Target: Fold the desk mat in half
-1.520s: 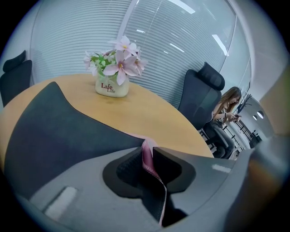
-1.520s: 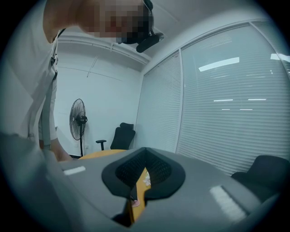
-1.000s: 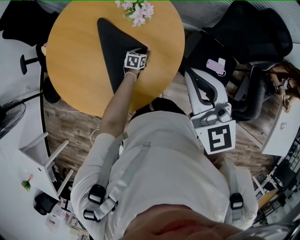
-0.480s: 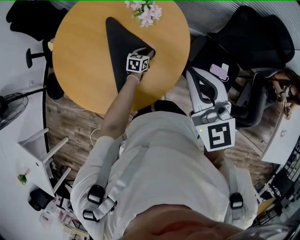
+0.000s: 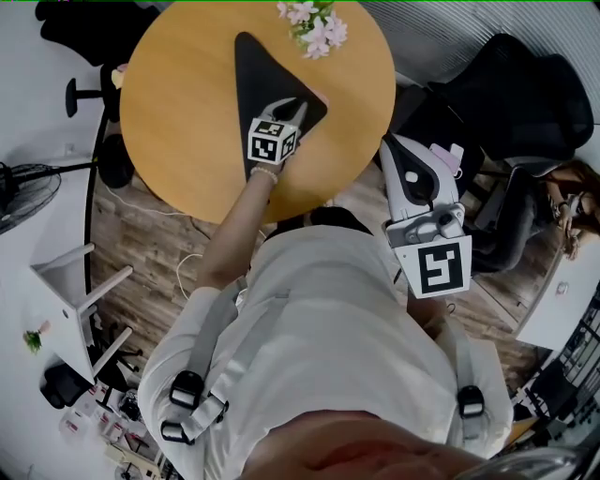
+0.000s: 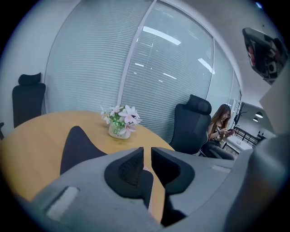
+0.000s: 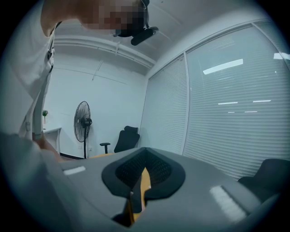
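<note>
The black desk mat [image 5: 262, 75] lies folded on the round wooden table [image 5: 178, 112], narrowing to a point at the far end. My left gripper [image 5: 286, 108] hovers over the mat's near right corner, clear of it. In the left gripper view the mat [image 6: 79, 145] lies ahead at the left. The left gripper [image 6: 147, 156] has just been closing; a narrow gap is left and nothing is between the jaws. My right gripper [image 5: 401, 148] hangs beside the table's right edge, away from the mat. In its own view the right gripper [image 7: 142, 174] is shut and empty.
A pot of pink flowers [image 5: 314, 28] stands at the table's far edge, just beyond the mat. Black office chairs [image 5: 506, 94] crowd the right side, and a fan [image 5: 19, 197] and white furniture [image 5: 75, 300] stand at the left. A person [image 6: 222, 131] sits beyond the table.
My left gripper has risen off the mat's near right corner and its jaws have narrowed. The mat stays folded on the table. The right gripper has hardly moved.
</note>
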Action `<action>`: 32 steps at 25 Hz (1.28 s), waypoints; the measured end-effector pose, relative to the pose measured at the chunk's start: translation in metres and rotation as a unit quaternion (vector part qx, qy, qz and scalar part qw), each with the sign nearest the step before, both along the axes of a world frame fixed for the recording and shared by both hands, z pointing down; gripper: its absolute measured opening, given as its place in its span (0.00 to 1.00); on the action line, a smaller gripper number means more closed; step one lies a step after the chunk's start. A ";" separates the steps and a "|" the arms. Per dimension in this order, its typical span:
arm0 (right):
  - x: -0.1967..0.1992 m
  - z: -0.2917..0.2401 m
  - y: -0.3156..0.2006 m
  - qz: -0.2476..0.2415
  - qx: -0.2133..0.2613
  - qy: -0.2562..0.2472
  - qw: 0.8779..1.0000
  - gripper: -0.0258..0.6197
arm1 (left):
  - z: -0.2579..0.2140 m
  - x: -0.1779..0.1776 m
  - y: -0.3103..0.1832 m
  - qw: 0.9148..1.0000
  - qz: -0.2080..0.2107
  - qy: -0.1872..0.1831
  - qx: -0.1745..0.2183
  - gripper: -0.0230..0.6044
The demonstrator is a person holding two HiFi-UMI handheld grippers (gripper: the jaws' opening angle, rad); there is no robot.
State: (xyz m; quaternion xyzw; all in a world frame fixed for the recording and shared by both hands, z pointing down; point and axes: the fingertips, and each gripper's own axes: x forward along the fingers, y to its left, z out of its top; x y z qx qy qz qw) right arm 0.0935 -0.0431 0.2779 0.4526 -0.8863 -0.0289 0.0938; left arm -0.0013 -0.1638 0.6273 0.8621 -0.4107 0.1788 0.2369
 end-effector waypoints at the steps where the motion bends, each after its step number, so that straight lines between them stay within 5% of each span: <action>1: -0.002 -0.001 0.000 -0.002 0.001 0.000 1.000 0.05 | -0.010 -0.004 0.002 1.000 -0.004 0.003 0.009 0.13; 13: -0.029 -0.009 -0.002 -0.019 0.014 -0.003 1.000 0.05 | -0.152 -0.045 0.030 0.991 -0.045 0.051 0.119 0.10; 32: -0.063 -0.019 -0.002 -0.046 0.022 -0.001 0.999 0.05 | -0.334 -0.096 0.101 0.957 -0.081 0.068 0.269 0.10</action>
